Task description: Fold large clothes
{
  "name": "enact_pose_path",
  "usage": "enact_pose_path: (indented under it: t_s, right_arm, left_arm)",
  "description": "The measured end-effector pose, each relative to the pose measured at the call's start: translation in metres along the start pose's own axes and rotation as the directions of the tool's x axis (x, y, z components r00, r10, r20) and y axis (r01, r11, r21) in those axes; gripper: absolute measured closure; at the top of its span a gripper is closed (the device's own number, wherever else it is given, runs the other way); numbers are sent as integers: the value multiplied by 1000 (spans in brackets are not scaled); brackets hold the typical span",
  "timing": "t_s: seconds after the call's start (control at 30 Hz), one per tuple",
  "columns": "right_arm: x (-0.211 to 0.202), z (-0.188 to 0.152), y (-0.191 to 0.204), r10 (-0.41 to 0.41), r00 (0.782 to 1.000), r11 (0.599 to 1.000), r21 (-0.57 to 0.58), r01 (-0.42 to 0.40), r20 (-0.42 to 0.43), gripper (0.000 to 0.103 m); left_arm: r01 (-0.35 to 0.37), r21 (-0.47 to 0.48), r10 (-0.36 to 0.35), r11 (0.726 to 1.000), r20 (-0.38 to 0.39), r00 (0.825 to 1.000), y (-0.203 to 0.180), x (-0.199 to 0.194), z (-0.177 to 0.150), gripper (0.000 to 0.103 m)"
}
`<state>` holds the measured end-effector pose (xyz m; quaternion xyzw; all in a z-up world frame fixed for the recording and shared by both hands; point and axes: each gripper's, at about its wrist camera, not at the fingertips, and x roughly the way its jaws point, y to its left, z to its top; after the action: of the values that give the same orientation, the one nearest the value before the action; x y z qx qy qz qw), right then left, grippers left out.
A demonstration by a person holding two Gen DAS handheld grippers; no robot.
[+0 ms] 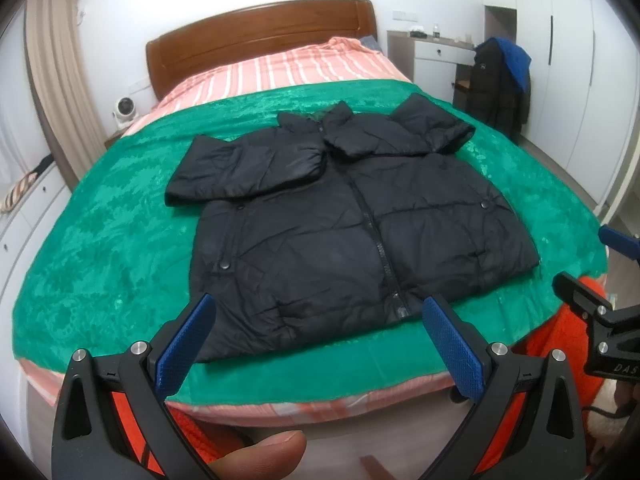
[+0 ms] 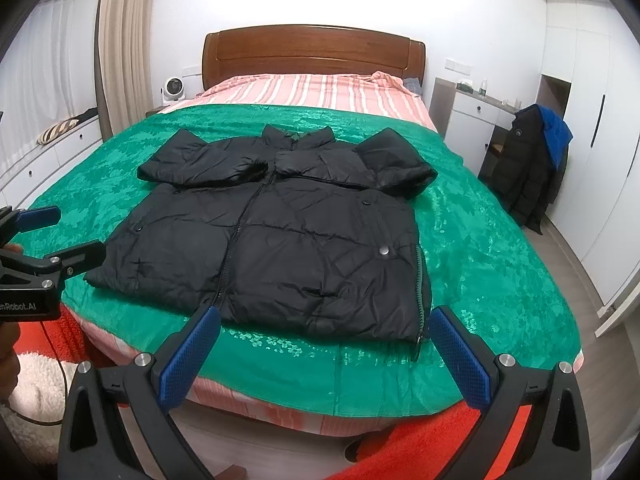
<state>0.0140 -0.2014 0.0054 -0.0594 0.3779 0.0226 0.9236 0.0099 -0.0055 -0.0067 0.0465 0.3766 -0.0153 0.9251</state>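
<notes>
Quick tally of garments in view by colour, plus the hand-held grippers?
Black puffer jacket on the bed: 1
Black jacket on the chair: 1
Blue garment draped over it: 1
Hand-held grippers, both open: 2, left hand-held gripper and right hand-held gripper
Total: 3 garments, 2 grippers, 5 items

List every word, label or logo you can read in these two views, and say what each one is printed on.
"DAS", cut off by the picture edge: on the body of the right tongs, seen in the left wrist view.
"nRobot.AI", its start cut off: on the body of the left tongs, seen in the right wrist view.
Small pale logo on the chest of the dark coat hanging on the chair: too small to read.
Black puffer jacket on the bed: no text visible.
</notes>
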Motion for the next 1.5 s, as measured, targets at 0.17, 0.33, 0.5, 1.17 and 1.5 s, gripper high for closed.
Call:
enact_pose_path:
  t_s: [0.17,0.33,0.5,1.17,1.5]
  right_arm:
    - [1,1,2,-3,1000,1000,-6,3,-5,0]
    - [2,2,6,-2,1000,1000,-25,2,-9,0]
    - [5,3,11,3,1000,999,-34,-3,-14,0]
    - [13,0,8,9,999,1000,-15,-9,-31,0]
    - [26,-2,8,11,998,1000,-14,-11,-54,0]
  left_arm:
    - [-10,-1,10,1000,-9,1000,1,3,-2,0]
    - [-36,2,36,999,-31,999,5,9,-7,0]
    - [-51,-1,51,999,-48,998,8,13,-9,0]
    - [-79,21,81,997,-104,991,6,28,-11,0]
    - [-75,148,76,986,-1,997,45,85,72,0]
